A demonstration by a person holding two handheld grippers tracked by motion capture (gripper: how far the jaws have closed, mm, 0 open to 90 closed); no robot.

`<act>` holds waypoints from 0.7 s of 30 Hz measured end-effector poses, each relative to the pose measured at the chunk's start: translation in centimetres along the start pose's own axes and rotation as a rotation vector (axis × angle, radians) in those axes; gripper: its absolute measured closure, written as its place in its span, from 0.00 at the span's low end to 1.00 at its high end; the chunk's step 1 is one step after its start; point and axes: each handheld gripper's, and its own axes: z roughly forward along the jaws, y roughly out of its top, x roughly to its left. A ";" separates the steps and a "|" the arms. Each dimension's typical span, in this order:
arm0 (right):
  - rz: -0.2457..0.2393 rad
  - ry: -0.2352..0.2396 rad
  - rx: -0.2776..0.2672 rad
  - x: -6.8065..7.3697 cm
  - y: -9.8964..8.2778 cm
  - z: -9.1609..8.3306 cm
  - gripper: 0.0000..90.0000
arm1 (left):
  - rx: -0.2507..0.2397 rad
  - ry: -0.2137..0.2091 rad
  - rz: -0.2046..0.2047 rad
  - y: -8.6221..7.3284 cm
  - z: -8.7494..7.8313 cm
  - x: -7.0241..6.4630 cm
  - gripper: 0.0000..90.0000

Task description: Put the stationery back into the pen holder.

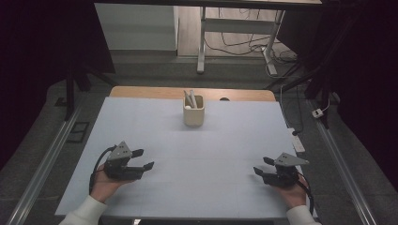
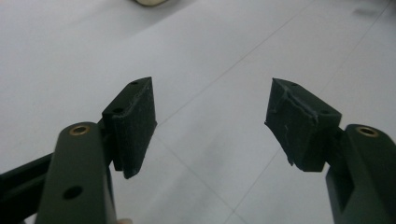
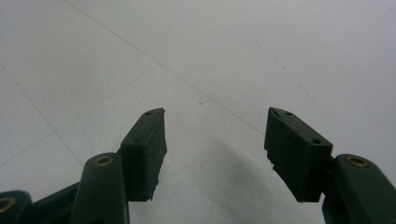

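Beige cup point(image 1: 193, 115) with pens stands well apart from the left claw point(image 1: 146, 159) and right claw point(image 1: 261, 166), both open, empty; either should approach level, jaws wide.

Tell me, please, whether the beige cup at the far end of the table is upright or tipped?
Upright: the beige cup stands on its base, mouth upward, with white sticks leaning inside.
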 end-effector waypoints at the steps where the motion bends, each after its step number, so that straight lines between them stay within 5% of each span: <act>1: -0.002 0.000 0.003 0.0 0.0 0.0 0.43 | 0.001 -0.002 -0.003 -0.2 0.0 0.0 0.36; 21: -0.025 0.003 -0.003 0.1 0.1 -0.1 0.42 | 0.017 0.012 -0.004 -0.7 0.2 0.4 0.36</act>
